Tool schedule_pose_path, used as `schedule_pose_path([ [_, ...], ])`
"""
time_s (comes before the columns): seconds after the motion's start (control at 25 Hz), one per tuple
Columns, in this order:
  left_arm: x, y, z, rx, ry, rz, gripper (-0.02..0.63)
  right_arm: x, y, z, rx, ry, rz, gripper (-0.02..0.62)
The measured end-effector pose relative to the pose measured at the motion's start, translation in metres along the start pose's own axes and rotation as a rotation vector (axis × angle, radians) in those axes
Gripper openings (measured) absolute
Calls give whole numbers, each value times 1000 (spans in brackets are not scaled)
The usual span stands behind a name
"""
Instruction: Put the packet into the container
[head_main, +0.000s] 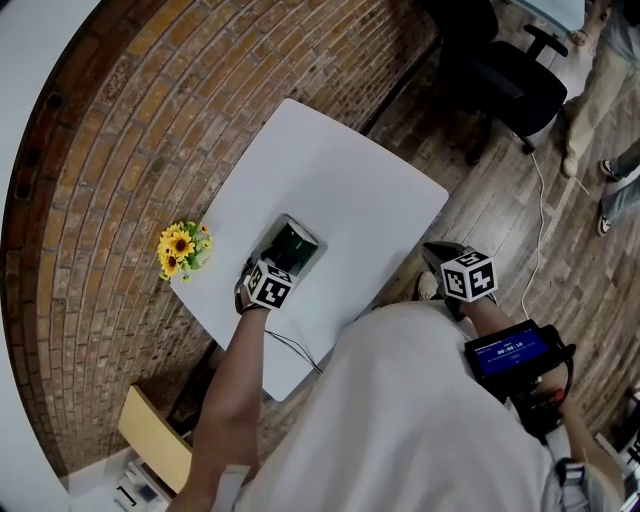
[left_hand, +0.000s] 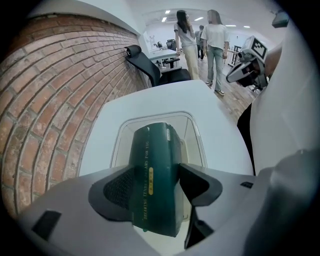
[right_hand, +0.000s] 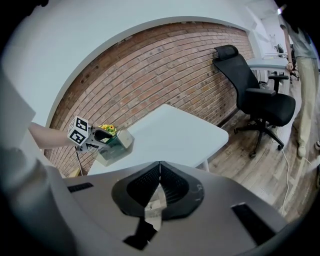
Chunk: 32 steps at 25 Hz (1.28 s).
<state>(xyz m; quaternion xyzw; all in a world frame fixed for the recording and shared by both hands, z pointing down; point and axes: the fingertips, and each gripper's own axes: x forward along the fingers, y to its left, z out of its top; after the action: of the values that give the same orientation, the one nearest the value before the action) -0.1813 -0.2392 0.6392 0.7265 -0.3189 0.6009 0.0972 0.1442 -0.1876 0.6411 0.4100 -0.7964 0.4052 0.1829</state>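
Left gripper (left_hand: 156, 170): mine, pointing steeply down, both pads pressed on the sides of one dark green packet (left_hand: 155, 145).
Packet: held upright on its edge, gold lettering along the near face, far end lowered inside the container (left_hand: 197, 142); I cannot tell whether it touches the bottom.
Container: clear, rectangular, rounded corners, standing on the white counter (head_main: 340, 180) near its left edge.
Right gripper (right_hand: 159, 175): mine, jaws closed together, nothing between them, held off the counter's near right edge, well apart from the container.
Sunflowers (head_main: 180, 248): small yellow bunch just beyond the counter's left edge.
Brick wall (head_main: 200, 90): runs behind the counter.
Office chair (head_main: 510, 80): black, past the counter's far corner.
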Motion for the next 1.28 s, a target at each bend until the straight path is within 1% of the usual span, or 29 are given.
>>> schedule_pose_path([
  [0.24,-15,-3,6,-29,-21,13,275,7,2,5,-34,26,44,8],
  [0.36,-28,-1,12,-59,-46,65,275,11,1,9,-57,45,69,8],
  [0.48,-47,5,14,-93,-83,148,273,15,6,13,-86,61,99,8],
  [0.52,-55,8,15,-110,-97,179,262,17,9,14,-96,64,110,7],
  [0.6,-70,10,16,-157,-130,233,192,20,15,17,-119,71,131,7],
  [0.72,-89,2,14,-230,-178,275,124,25,27,21,-155,79,160,6],
  [0.92,-107,-14,-1,-329,-236,290,71,41,58,29,-232,84,215,6],
  [1.0,-112,-25,-4,-373,-257,284,48,44,69,33,-265,88,236,6],
  [1.08,-116,-39,-6,-406,-280,269,38,42,79,35,-297,90,255,6],
  [1.2,-119,-56,-6,-448,-345,254,26,41,94,38,-331,76,288,6],
  [1.28,-121,-64,-8,-507,-397,244,23,40,104,39,-342,59,308,6],
])
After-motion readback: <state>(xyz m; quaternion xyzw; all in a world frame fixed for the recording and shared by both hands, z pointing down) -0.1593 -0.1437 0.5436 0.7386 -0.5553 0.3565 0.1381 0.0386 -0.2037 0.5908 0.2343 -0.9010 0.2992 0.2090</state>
